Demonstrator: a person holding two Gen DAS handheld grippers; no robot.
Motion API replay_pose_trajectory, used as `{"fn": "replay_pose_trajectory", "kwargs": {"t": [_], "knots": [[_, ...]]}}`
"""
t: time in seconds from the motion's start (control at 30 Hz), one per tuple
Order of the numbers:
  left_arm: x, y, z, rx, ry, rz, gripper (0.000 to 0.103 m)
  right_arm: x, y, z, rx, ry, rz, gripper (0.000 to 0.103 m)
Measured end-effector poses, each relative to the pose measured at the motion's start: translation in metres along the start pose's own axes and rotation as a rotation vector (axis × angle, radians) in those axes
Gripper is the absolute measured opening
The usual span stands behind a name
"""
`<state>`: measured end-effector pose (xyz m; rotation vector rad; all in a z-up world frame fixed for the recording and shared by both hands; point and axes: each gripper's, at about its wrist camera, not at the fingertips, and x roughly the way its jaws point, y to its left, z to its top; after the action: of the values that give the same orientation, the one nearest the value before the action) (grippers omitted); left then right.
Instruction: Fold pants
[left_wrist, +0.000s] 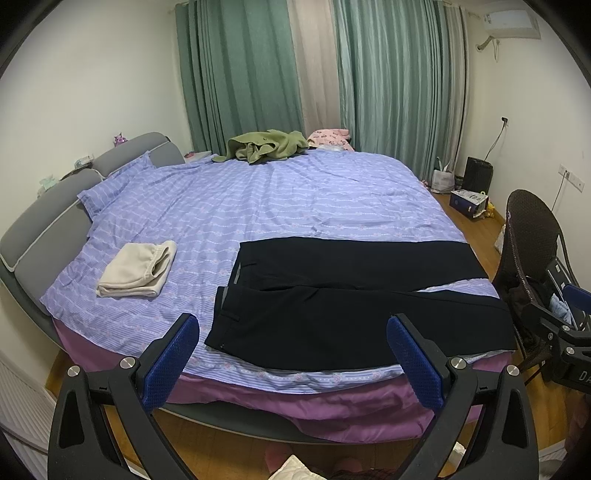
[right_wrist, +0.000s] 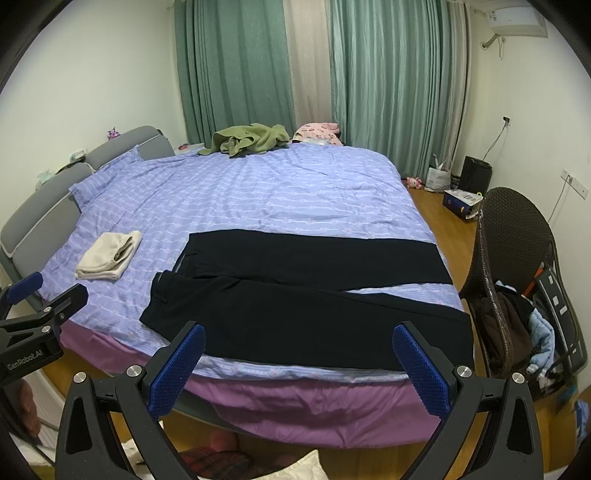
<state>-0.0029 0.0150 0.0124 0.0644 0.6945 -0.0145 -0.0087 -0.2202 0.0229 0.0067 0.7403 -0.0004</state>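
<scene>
The black pants (left_wrist: 351, 306) lay spread flat on the purple striped bedcover (left_wrist: 280, 206), along its near edge, waistband toward the headboard (left_wrist: 44, 221) and both legs running away from it, the near leg angled slightly off the far one so a sliver of cover showed between them. That open layout suited a first fold, probably one leg carried over the other. Nearer the headboard than the pants, and well apart from them, sat a folded cream garment (left_wrist: 138, 269), likely set aside there as finished work. At the far edge of the bedcover a heap of olive clothing (left_wrist: 266, 146) and something pink (left_wrist: 330, 137) lay out of the way. The left gripper (left_wrist: 295, 358) hung off the near edge of the bedcover with its jaws spread wide and nothing between them; the right gripper (right_wrist: 299, 363) was likewise wide and empty, held back from the pants. Neither touched the fabric, so the fold seemed not yet begun, both tools poised to reach in.
</scene>
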Motion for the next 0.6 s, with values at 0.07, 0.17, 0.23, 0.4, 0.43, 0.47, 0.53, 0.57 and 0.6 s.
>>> {"fn": "replay_pose_trajectory", "kwargs": {"t": [0.07, 0.17, 0.23, 0.4, 0.43, 0.47, 0.53, 0.57, 0.6], "knots": [[-0.0006, -0.0005, -0.0006, 0.001, 0.000, 0.001, 0.103, 0.0000, 0.0001, 0.0001, 0.000, 0.000, 0.000, 0.103], [-0.0007, -0.0008, -0.0001, 0.003, -0.002, 0.001, 0.103, 0.0001, -0.0003, 0.0001, 0.000, 0.000, 0.000, 0.103], [-0.0003, -0.0006, 0.0004, 0.005, -0.001, 0.000, 0.103, 0.0000, -0.0001, 0.0004, 0.001, 0.001, 0.001, 0.103], [-0.0006, -0.0014, -0.0006, 0.004, -0.001, 0.001, 0.103, 0.0002, -0.0006, 0.0002, 0.001, 0.001, 0.001, 0.103], [-0.0005, -0.0013, -0.0003, 0.004, 0.000, 0.001, 0.103, 0.0004, -0.0003, 0.0004, 0.001, 0.003, 0.001, 0.103], [-0.0006, -0.0011, -0.0006, 0.005, 0.000, 0.000, 0.103, 0.0002, -0.0005, -0.0002, 0.001, 0.002, 0.001, 0.103], [-0.0002, -0.0012, -0.0006, 0.004, 0.002, 0.001, 0.103, -0.0003, -0.0002, 0.0003, 0.001, 0.003, 0.003, 0.103], [-0.0001, -0.0002, -0.0004, 0.004, 0.003, 0.001, 0.103, -0.0001, -0.0002, 0.0001, 0.001, 0.004, 0.004, 0.103], [0.0000, 0.0002, -0.0004, 0.003, 0.003, 0.001, 0.103, -0.0002, 0.0002, 0.0004, 0.001, 0.005, 0.004, 0.103]]}}
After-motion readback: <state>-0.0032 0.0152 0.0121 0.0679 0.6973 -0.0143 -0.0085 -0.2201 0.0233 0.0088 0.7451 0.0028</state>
